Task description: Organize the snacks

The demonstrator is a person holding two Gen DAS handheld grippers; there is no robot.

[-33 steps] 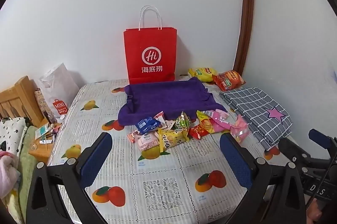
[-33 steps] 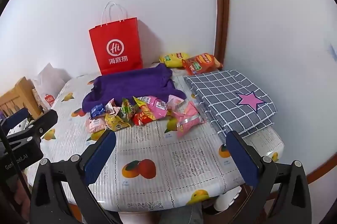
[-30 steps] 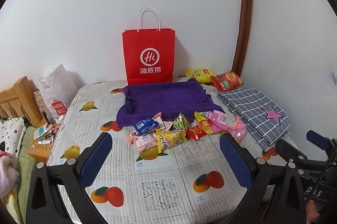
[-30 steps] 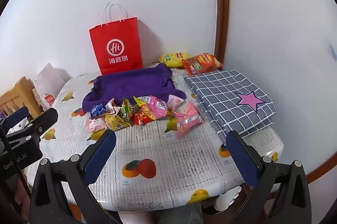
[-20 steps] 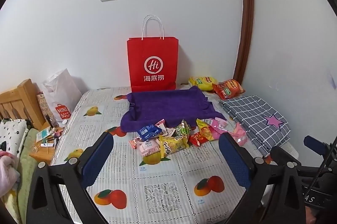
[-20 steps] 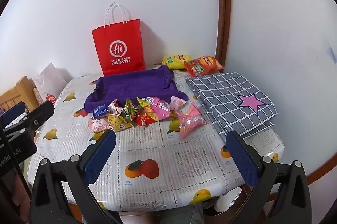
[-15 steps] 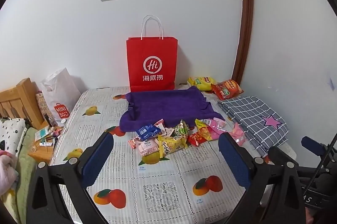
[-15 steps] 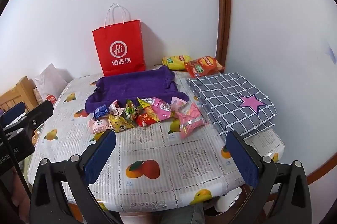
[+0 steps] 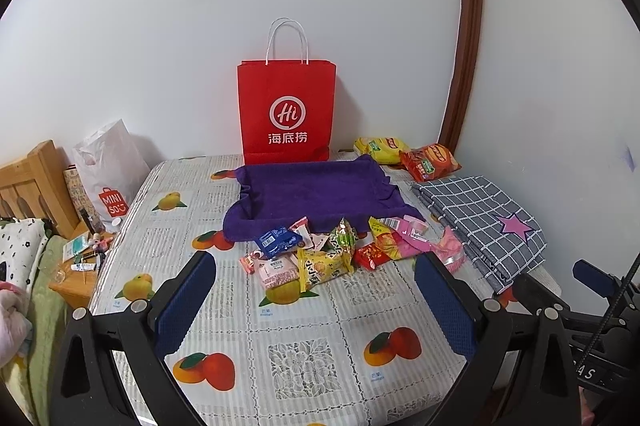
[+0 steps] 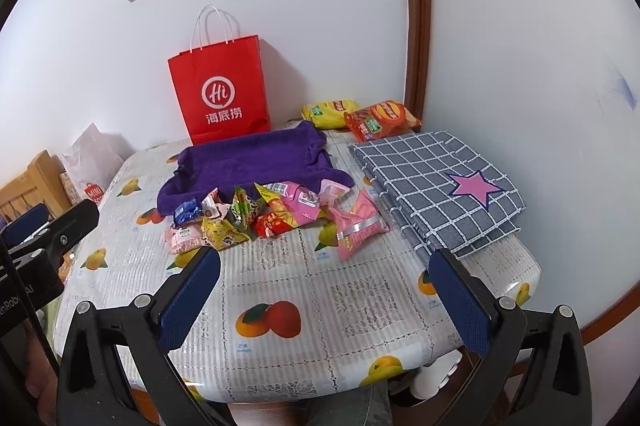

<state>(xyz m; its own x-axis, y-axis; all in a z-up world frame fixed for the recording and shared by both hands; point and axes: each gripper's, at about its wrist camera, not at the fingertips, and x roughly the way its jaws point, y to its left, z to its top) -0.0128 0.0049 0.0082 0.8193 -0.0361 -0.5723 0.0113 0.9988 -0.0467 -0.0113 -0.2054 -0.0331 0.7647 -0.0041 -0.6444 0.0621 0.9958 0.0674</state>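
Snacks point(image 9: 320, 250) lie in a loose overlapping heap mid-table, at the near edge of the purple cloth point(image 9: 316, 189). Your left gripper point(image 9: 316, 302) and right gripper point(image 10: 324, 290) hang over the near side, both with jaws spread wide and holding nothing. Pinch carelessly and you could catch two crinkly packets at once, or drag the cloth. The glossy fruit-print tablecloth point(image 10: 304, 306) looks slick, so packets may skid. A red bag point(image 9: 286, 113) stands against the far white wall.
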